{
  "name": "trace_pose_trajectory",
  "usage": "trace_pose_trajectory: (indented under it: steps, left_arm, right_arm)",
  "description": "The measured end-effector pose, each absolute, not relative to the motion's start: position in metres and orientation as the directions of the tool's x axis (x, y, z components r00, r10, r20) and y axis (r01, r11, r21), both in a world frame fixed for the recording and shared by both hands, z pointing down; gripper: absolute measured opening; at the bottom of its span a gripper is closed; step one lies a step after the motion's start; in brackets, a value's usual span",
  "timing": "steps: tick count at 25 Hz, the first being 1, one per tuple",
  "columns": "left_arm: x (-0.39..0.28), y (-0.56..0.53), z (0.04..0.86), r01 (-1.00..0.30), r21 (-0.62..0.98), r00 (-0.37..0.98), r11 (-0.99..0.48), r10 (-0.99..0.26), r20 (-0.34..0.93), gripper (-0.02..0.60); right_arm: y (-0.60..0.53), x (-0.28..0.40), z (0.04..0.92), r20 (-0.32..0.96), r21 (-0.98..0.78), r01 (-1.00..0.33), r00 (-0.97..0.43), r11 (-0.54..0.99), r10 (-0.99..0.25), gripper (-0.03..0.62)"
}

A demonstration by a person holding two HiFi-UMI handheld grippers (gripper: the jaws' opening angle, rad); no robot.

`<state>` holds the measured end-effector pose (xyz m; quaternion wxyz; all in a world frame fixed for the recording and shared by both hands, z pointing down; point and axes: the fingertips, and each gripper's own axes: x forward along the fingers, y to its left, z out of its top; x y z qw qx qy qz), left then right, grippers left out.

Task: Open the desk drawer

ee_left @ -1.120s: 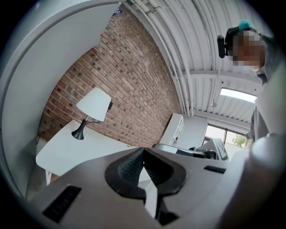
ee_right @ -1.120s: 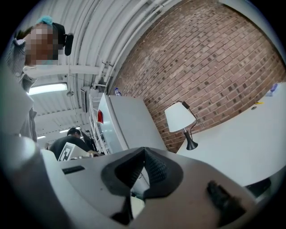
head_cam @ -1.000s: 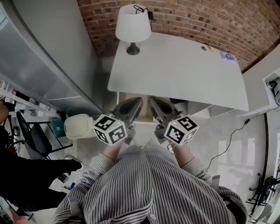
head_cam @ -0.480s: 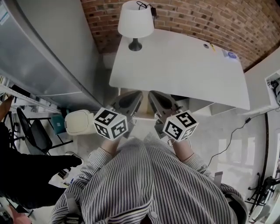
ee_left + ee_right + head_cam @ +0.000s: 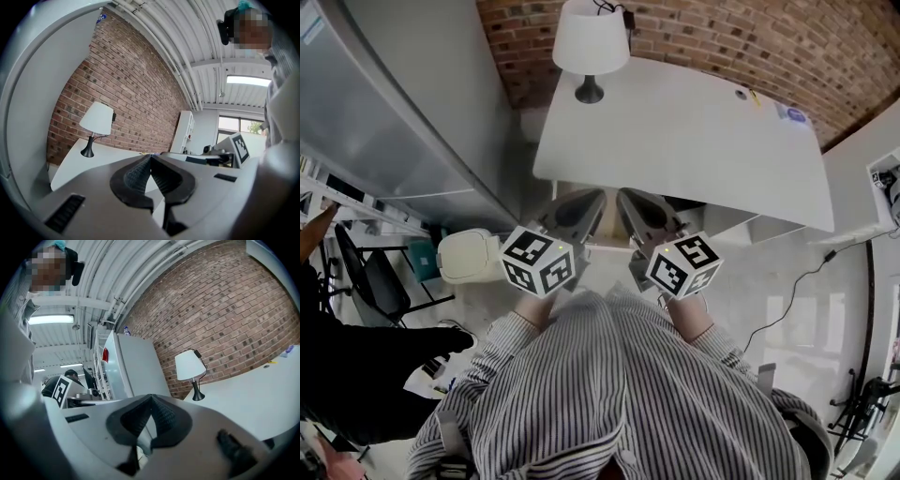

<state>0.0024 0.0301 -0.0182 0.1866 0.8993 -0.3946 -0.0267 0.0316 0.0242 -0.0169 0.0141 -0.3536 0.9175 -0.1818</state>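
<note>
White desk [image 5: 694, 141]; striped shirt [image 5: 619, 394]

A lamp [image 5: 590, 42] is standing on the far left corner of the desk [image 5: 694, 141], with a brick wall [image 5: 722, 37] running behind it. The left gripper [image 5: 592, 201] and the right gripper [image 5: 628, 201] are hovering side by side before the desk's near edge. A bin [image 5: 469, 264] is sitting on the floor left of them, near a tall cabinet [image 5: 394, 122], and a cable [image 5: 787, 305] is lying right.
</note>
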Motion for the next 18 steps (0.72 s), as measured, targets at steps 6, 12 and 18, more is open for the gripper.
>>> trace_pose_trajectory:
  steps: [6,12,18]
  left_arm:
    - [0.002,0.043,-0.019,-0.705,0.336,0.687,-0.625,-0.72,0.101,0.012]
    - [0.002,0.056,-0.016,-0.681,0.356,0.707,-0.64,-0.701,0.091,0.012]
    - [-0.013,0.063,-0.015,-0.691,0.381,0.691,-0.614,-0.716,0.097,0.012]
  right_arm:
    - [0.038,0.027,-0.014,0.11,-0.34,-0.632,-0.762,0.696,-0.638,0.017]
    - [0.047,0.019,-0.009,0.128,-0.342,-0.635,-0.762,0.693,-0.635,0.017]
    - [0.056,0.004,-0.006,0.149,-0.337,-0.629,-0.77,0.701,-0.62,0.017]
